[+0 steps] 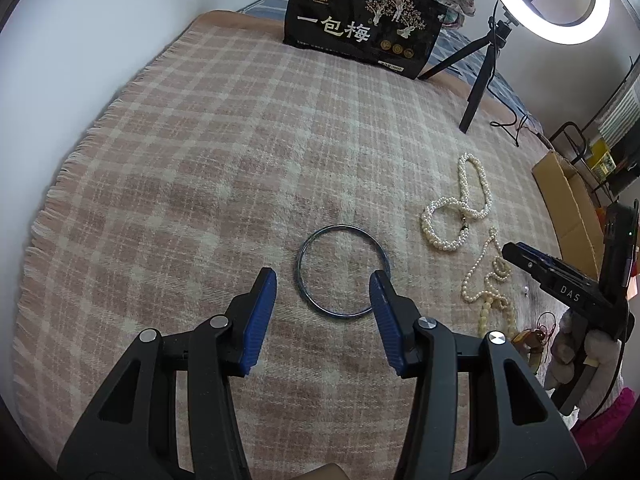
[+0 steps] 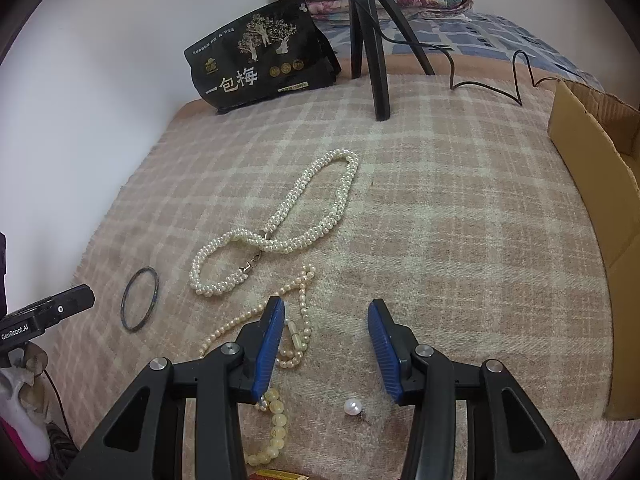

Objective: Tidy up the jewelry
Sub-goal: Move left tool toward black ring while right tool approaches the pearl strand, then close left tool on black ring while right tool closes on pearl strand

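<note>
Both tools are hanging apart and empty, the left tool (image 1: 323,284) straddling the bangle (image 1: 343,270), the right tool (image 2: 326,312) nearing the loose pearl (image 2: 353,406), likely lining up pickups.

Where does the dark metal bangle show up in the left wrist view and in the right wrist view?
Left wrist: the bangle lies at centre, just ahead of the open left gripper.
Right wrist: the bangle lies at the left edge, left of the twisted pearl necklace.
Shared landmark: the black snack bag at the blanket's far end.
</note>
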`<move>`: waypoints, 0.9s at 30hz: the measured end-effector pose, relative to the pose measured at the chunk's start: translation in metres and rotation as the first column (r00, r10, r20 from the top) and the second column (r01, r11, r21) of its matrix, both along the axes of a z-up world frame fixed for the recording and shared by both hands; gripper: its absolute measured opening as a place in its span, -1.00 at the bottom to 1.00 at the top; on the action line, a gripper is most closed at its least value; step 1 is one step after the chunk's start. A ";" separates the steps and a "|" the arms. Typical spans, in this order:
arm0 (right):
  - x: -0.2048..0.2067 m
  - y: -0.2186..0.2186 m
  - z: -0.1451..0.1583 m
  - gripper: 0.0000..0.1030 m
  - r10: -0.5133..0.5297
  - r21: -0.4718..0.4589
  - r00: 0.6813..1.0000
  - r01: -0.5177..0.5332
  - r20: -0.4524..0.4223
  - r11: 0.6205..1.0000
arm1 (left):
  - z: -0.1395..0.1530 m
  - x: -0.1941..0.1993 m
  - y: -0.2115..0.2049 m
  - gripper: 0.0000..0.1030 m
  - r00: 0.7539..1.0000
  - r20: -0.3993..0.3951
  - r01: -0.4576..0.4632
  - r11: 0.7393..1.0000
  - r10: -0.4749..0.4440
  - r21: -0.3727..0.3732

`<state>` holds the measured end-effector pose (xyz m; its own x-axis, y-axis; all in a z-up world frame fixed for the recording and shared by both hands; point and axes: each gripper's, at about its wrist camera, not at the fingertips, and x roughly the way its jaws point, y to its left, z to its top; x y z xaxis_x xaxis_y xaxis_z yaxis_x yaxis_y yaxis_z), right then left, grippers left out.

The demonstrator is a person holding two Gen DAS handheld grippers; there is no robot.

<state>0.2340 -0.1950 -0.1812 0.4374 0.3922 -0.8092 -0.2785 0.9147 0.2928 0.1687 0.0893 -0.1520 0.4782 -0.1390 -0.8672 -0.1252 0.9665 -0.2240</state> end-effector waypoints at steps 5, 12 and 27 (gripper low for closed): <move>-0.001 0.012 -0.002 -0.10 0.033 -0.065 0.999 -0.032 0.021 0.997 | -0.007 0.004 0.003 -0.03 1.000 -0.012 -0.012 1.000 0.012 0.014; -0.002 0.020 -0.005 -0.10 0.060 -0.121 0.997 -0.054 0.045 0.991 | -0.027 0.013 0.005 -0.19 0.998 -0.056 -0.016 1.000 0.017 0.023; -0.007 0.037 -0.006 -0.49 0.165 -0.281 0.984 -0.141 0.064 0.949 | -0.040 0.021 -0.003 -0.20 0.997 -0.078 -0.001 0.997 0.007 0.071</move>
<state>0.2270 -0.1579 -0.1872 0.4616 0.2283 -0.8572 -0.4347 0.9006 0.0057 0.1896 0.0863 -0.1918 0.4093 -0.0744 -0.9094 -0.1435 0.9790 -0.1447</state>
